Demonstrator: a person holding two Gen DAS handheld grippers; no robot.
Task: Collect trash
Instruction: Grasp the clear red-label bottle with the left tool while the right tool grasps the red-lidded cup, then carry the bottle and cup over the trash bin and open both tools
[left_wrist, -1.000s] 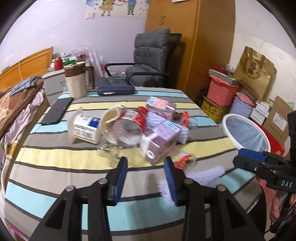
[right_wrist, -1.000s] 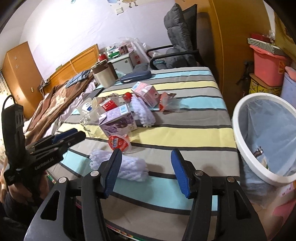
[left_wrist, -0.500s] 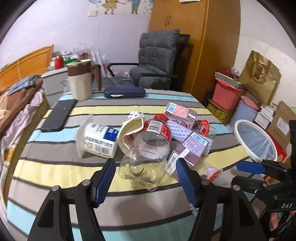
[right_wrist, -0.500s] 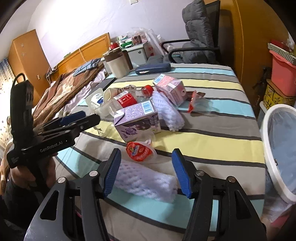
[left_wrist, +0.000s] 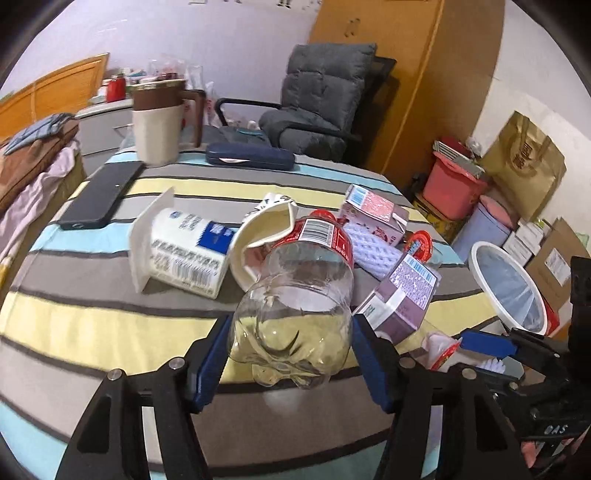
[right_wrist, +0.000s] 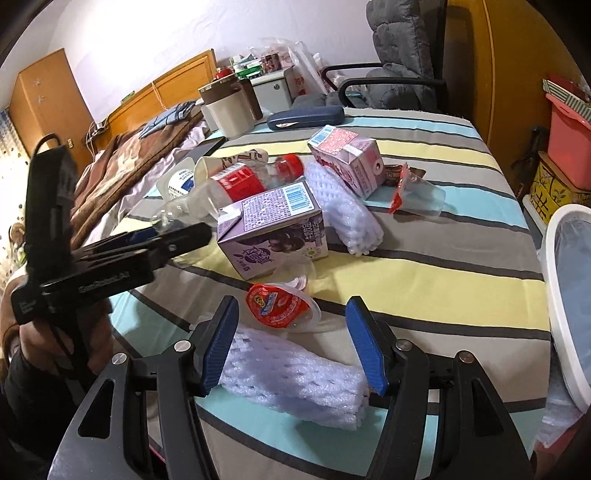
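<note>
At the table's near edge, the right gripper (right_wrist: 291, 347) stands spread around a white foam sleeve (right_wrist: 295, 380); its pads flank the sleeve's ends, and whether they touch cannot be told. Just beyond lies a red-lidded cup (right_wrist: 280, 304). To the left, the left gripper (left_wrist: 290, 363) is closing, its jaws on either side of the base of a clear bottle (left_wrist: 295, 314) lying on the striped cloth (left_wrist: 74, 321). Mid-table: a purple carton (right_wrist: 271, 230), a second foam sleeve (right_wrist: 343, 210), a white tub (left_wrist: 181, 253), a paper cup (left_wrist: 264, 236) and a pink carton (right_wrist: 345, 157). Off the right edge stands a white bin (right_wrist: 569, 291). At the far edge: a phone (left_wrist: 101, 194), a case (left_wrist: 249, 156), a jug (left_wrist: 159, 122).
</note>
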